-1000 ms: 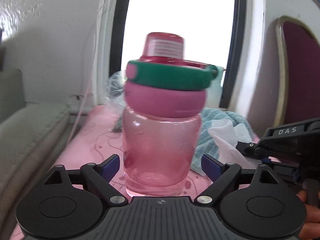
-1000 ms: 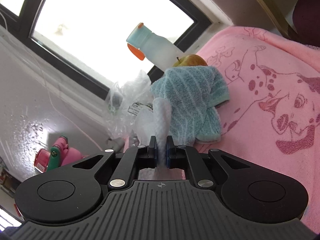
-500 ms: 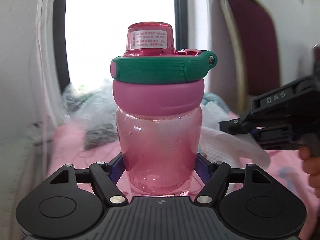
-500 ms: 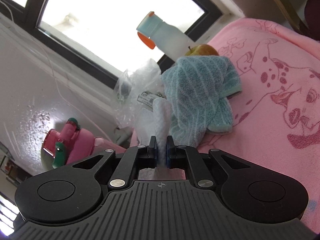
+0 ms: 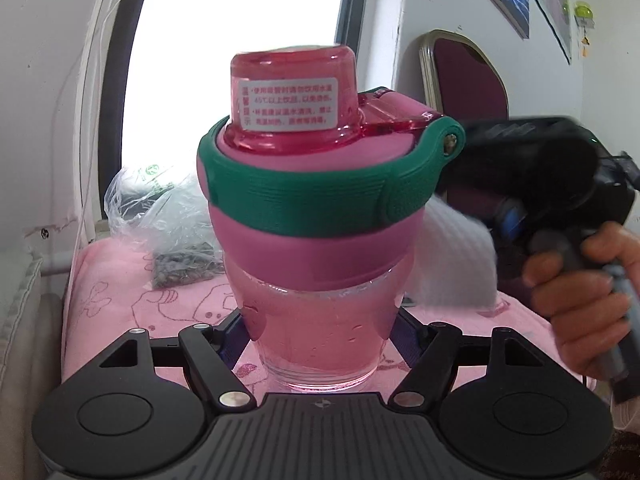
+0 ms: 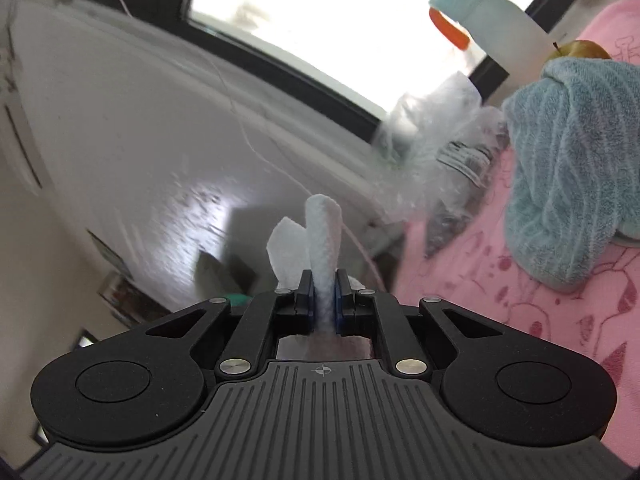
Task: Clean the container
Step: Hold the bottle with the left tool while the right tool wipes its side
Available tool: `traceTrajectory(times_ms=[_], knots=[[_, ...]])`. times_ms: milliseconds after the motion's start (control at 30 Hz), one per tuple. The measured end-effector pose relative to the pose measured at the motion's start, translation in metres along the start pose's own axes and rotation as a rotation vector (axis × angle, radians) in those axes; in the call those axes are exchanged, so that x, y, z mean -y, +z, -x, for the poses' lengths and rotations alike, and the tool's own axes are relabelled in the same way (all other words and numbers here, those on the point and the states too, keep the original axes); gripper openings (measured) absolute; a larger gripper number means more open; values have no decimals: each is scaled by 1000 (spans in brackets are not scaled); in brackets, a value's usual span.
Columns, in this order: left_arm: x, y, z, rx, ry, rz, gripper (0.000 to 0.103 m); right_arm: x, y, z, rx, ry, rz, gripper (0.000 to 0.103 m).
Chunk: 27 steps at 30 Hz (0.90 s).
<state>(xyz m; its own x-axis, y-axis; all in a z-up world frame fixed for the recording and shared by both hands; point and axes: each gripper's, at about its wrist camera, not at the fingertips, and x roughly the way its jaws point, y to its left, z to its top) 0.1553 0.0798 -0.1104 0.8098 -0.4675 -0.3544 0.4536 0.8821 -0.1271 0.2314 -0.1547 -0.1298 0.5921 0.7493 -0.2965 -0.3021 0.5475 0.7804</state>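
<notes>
Pink translucent plastic, the drinking bottle (image 5: 320, 320) stood upright between the jaws of the left gripper (image 5: 320, 334), whose blue-padded fingers (image 5: 404, 336) pressed against its lower body from both sides. Above the jaws rose its wide pink collar, a ribbed green band (image 5: 304, 196) and a clear red flip cap with a white printed label (image 5: 286, 105). Whether the bottle's base touched the pink cartoon-printed blanket (image 5: 120, 300) beneath the jaws could not be told.

Just right of the bottle, a crumpled white paper towel (image 5: 456, 256) hung from the blurred right gripper, held by a person's hand (image 5: 580, 300). In the right wrist view, the right gripper (image 6: 325, 300) had its jaws pinched tight on that folded towel (image 6: 324, 240), which stuck out ahead of the fingertips.

Beyond the left jaws and to their left lay a clear plastic bag (image 5: 160, 208) of dark contents by the window. To the right of the right jaws lay a teal striped terry towel (image 6: 576, 160), with a yellowish apple (image 6: 580, 49) and a white spray bottle with an orange trigger (image 6: 488, 16) behind it. A maroon chair back (image 5: 464, 76) stood against the wall.
</notes>
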Motion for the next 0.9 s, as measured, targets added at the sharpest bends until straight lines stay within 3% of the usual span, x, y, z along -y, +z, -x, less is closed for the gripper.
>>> traceTrajectory(times_ms=[33,133,167,267,300,400,433,467,500,567,667,733,800,900], knots=[[-3,0,0,0,-3,9,71,5,-1,-6,-24,-103,6,11],[-7,-1,-4,0,-6,16,71,24,-2,-13,-94,-287,-40,11],[-8,-1,-5,0,-3,15,71,30,-3,-15,-131,-313,-55,11],[-10,-1,-8,1,1,20,71,25,-1,-3,-79,-282,-40,10],[-9,-1,-7,1,2,18,71,19,1,5,-23,-220,-24,11],[1,-2,-2,1,3,-2,71,1,6,29,88,129,-1,11],[4,-3,0,1,4,-9,71,-2,7,31,92,246,-4,10],[6,-4,0,1,5,-14,71,-4,7,29,79,298,-6,10],[6,-4,-1,1,7,-20,71,-5,6,24,59,288,-8,10],[5,-4,-2,3,8,-23,71,1,6,12,21,138,-29,11],[2,-3,-6,0,1,-26,71,29,3,-9,-82,-176,-116,11],[5,-4,-9,-5,4,-37,71,42,1,-10,-137,-250,-151,10],[6,-3,-14,-11,13,-38,70,45,-3,-3,-146,-243,-148,10],[14,0,-23,-21,62,-36,71,44,-5,15,-91,-246,-118,10]])
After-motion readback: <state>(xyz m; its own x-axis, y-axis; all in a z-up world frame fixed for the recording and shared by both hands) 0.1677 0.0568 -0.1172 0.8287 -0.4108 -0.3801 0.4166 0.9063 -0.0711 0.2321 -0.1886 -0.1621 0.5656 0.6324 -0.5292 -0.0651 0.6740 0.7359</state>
